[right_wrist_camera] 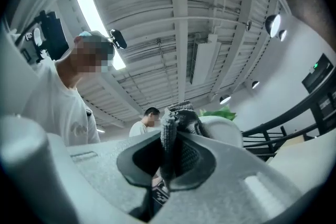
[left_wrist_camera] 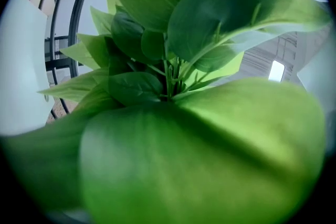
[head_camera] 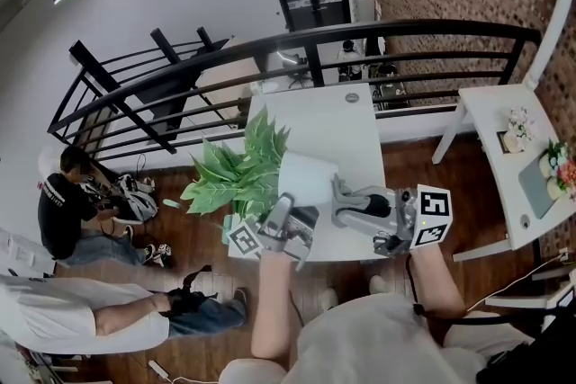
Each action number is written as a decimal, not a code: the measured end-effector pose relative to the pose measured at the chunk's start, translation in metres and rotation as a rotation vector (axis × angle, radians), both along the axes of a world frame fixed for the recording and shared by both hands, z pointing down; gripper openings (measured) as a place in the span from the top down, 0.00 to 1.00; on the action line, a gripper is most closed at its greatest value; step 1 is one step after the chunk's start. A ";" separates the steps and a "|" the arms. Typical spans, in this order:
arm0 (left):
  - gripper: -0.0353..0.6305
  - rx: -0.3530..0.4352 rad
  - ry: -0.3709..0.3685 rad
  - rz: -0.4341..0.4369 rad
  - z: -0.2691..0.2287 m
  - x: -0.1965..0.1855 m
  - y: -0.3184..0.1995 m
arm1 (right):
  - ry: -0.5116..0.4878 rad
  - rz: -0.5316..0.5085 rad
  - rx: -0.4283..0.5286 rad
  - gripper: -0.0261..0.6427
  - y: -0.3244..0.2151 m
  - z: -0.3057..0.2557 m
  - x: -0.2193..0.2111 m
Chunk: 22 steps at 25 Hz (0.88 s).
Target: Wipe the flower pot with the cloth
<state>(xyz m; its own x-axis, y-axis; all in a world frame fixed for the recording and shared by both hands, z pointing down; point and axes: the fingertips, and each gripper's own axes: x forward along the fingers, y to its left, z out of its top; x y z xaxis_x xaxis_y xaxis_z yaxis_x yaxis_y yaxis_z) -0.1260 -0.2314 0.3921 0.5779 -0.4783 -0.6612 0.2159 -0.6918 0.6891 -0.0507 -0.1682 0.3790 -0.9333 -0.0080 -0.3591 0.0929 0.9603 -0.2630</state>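
**Head view.** Each gripper carries a cube with black-and-white square markers. The flower pot (head_camera: 308,175) is white, smooth and round-walled. It sits over the near part of the white worktop (head_camera: 324,117), tipped to the left. Its plant (head_camera: 236,177) has broad, pointed green leaves that spread past the worktop's left edge. The left gripper (head_camera: 286,213) is just beside the pot's near side, with the forearm reaching up from below. This view does not show whether the jaws grip the pot. The right gripper (head_camera: 344,200) lies to the right of the pot and points toward it. A black metal railing (head_camera: 315,36) curves behind the worktop.

**Left gripper view.** Glossy, veined leaves of the plant (left_wrist_camera: 173,60) fill the frame. One blurred leaf covers the lower half and hides the jaws, so their state cannot be told.

**Right gripper view.** The right gripper (right_wrist_camera: 170,152) points upward toward a ribbed white ceiling. Its jaws are pinched together on the cloth (right_wrist_camera: 178,126), a grey knitted fabric bunched upright between them. The flower pot (right_wrist_camera: 228,132) shows just behind the cloth, with green leaf tips above its rim.
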 end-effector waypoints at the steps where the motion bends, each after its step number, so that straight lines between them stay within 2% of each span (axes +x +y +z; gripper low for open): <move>1: 0.15 -0.009 -0.006 -0.011 0.004 -0.001 -0.003 | -0.003 -0.024 0.006 0.96 0.005 0.001 -0.002; 4: 0.15 -0.053 -0.073 -0.069 0.022 -0.006 -0.016 | 0.025 -0.046 0.033 0.96 0.012 0.007 -0.004; 9: 0.14 -0.162 -0.397 -0.171 0.091 -0.020 -0.043 | 0.183 0.134 0.025 0.96 -0.009 0.042 0.001; 12: 0.15 -0.202 -0.556 -0.246 0.131 -0.027 -0.064 | 0.210 0.219 -0.043 0.96 -0.027 0.066 0.020; 14: 0.15 -0.208 -0.661 -0.285 0.158 -0.030 -0.077 | 0.204 0.268 -0.101 0.96 -0.037 0.081 0.033; 18: 0.15 -0.206 -0.856 -0.274 0.212 -0.015 -0.097 | 0.238 0.376 -0.184 0.96 -0.049 0.115 0.060; 22: 0.15 -0.157 -1.100 -0.296 0.265 0.003 -0.115 | 0.251 0.447 -0.257 0.96 -0.059 0.146 0.076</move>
<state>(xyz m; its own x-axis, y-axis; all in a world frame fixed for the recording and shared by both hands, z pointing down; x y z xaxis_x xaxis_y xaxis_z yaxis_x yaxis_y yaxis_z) -0.1228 -0.3460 0.6568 0.6567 -0.7240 0.2110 -0.7128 -0.5046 0.4872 0.0258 -0.2268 0.5249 -0.8758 -0.4788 -0.0614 -0.4025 0.7945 -0.4547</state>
